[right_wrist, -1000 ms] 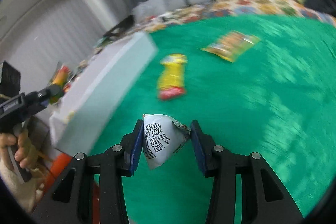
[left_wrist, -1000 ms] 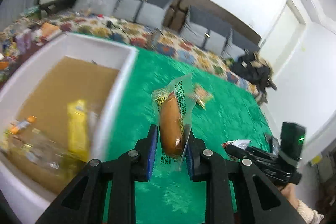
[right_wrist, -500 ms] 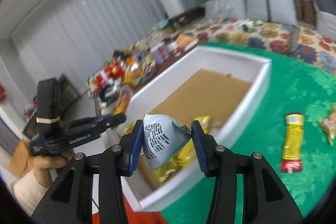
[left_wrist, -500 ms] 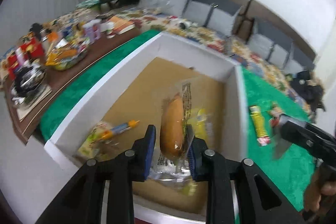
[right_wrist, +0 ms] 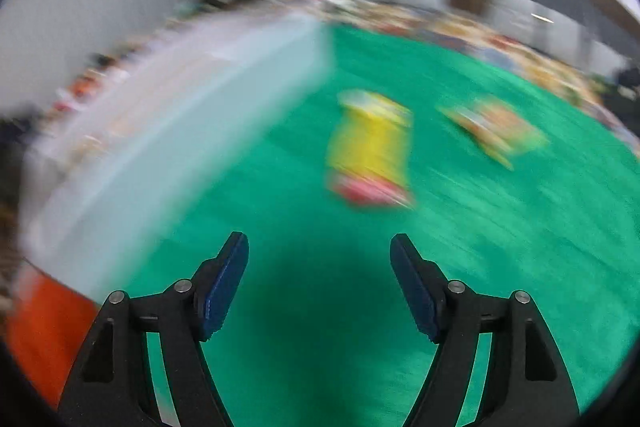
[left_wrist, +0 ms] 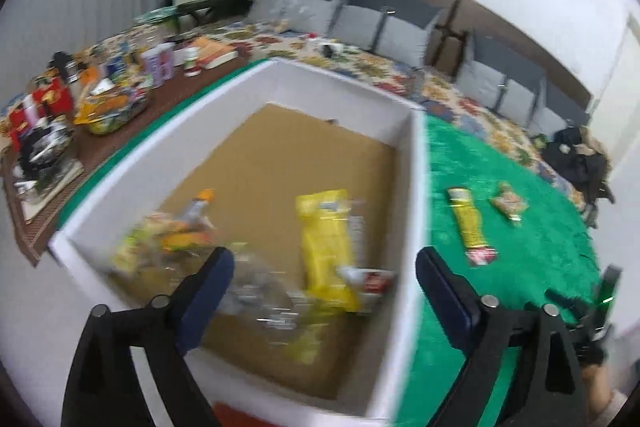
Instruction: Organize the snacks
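Both sets of fingers have just been opening and nothing sits between them: the left gripper [left_wrist: 324,275] hangs spread over the white box [left_wrist: 416,195], the right gripper [right_wrist: 319,267] over fuzzy green cloth [right_wrist: 500,247]. The box has a brown cardboard floor with a yellow packet [left_wrist: 326,243] and a blurry heap of crinkly wrappers [left_wrist: 176,243]. Outside on the cloth lie a long yellow snack bar [left_wrist: 469,223] and a small orange packet [left_wrist: 510,205], both smeared in the right view.

both wrist views tilt down – left over the white box [left_wrist: 416,187], right over green cloth [right_wrist: 440,247].
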The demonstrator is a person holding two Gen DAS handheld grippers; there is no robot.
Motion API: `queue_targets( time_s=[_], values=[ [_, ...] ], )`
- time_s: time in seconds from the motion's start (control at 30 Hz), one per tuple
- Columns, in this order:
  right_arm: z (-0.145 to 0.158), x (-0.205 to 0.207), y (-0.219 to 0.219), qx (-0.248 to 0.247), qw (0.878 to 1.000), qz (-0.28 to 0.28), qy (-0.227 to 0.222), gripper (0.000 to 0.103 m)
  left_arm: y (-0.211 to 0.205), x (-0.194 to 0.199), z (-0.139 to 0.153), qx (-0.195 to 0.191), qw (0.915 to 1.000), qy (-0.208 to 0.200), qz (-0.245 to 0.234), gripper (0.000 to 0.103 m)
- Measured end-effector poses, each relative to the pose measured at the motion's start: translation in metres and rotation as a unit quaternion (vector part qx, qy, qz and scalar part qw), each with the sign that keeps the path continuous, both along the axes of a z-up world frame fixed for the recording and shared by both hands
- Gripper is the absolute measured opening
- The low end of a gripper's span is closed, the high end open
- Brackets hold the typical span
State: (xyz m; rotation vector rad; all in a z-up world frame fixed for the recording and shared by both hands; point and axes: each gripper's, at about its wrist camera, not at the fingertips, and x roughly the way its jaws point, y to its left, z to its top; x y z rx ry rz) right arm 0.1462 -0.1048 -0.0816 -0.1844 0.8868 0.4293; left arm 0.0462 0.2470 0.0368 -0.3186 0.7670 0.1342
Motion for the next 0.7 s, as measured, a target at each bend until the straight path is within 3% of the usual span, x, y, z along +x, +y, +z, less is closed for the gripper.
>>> queue_targets(
  time_s=[0.1, 0.23, 0.43, 0.53, 0.7],
  values=[
    [-0.02, 0.001, -0.076, -0.023, 0.996, -0.081, -0.008, 0.077, -0.048, 0.013, 0.007, -0.009, 0.999, -0.013, -0.042, 0.098],
    [-0.029, -0.006, -0.147, 0.006, 0.984, -0.177, -0.03, 0.077, -0.114, 0.039, 0.001, -0.011, 0.9948, 0.001, -0.101, 0.098],
    [-0.027, 0.013, -0.159, -0.01, 0.982, -0.185, -0.028, 0.077, -0.195, 0.071, -0.038, -0.005, 0.9865, 0.054, -0.155, 0.098],
    [-0.032, 0.018, -0.153, -0.025, 0.983, -0.178, -0.027, 0.077, -0.219, 0.079, -0.057, 0.006, 0.9824, 0.077, -0.17, 0.098],
    [-0.044, 0.026, -0.15, -0.009, 0.985, -0.173, -0.001, 0.078, -0.239, 0.086, -0.083, 0.04, 0.9766, 0.105, -0.183, 0.098]
  ],
)
